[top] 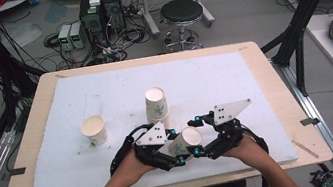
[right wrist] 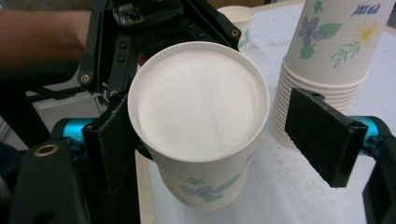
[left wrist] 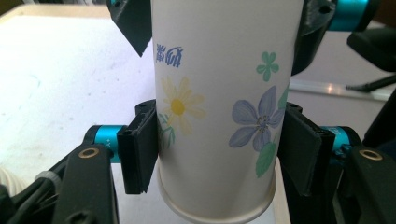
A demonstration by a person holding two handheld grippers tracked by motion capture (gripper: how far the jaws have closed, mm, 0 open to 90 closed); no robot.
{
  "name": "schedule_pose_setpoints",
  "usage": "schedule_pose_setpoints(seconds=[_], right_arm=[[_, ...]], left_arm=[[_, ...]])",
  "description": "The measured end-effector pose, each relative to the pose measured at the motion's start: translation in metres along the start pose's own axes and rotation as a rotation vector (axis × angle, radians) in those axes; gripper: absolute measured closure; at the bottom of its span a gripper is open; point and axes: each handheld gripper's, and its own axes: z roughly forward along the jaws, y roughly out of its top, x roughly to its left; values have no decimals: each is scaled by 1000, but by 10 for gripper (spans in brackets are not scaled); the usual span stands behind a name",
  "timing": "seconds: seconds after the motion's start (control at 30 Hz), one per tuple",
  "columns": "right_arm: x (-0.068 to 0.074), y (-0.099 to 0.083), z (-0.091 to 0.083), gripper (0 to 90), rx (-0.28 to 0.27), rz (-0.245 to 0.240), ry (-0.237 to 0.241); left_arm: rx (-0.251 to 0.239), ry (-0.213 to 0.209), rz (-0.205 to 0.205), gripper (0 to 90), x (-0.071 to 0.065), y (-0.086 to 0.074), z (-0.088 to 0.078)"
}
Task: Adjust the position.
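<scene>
Left gripper view: cup (left wrist: 219, 112) between left tongs (left wrist: 219, 154)

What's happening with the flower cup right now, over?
Left gripper shut on the flower cup, cup tipped on its side. Right gripper jaws open around its rim end, one jaw clear. Cup stack and single cup stand apart; nothing blocking.

Cup (top: 186, 142) between left claw (top: 175, 149) and right claw (top: 200, 136), cup stack (top: 157, 106) behind, lone cup (top: 94, 130) far left.
</scene>
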Motion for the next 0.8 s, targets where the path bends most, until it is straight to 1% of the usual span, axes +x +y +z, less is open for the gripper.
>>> schedule_pose_setpoints(seconds=[0.1, 0.17, 0.27, 0.43, 0.57, 0.7, 0.8], right_arm=[[-1, 1, -1, 196, 21, -13, 9], [-1, 2, -2, 196, 32, -22, 27], [0, 4, -2, 196, 57, -36, 33], [0, 8, -1, 196, 96, -63, 33], [0, 11, 1, 196, 129, -86, 47], [0, 13, 2, 196, 146, -98, 57], [0, 14, 2, 196, 162, -111, 55]], left_arm=[[57, -5, -2, 352, 1, 2, 0], [87, -9, -4, 352, 1, 2, 0], [118, -18, -7, 352, 2, 3, 1], [182, -23, 14, 353, 2, 8, 1], [215, -23, 24, 353, 2, 12, -1], [250, -26, 36, 354, 3, 16, -1], [272, -32, 40, 353, 2, 18, -1]])
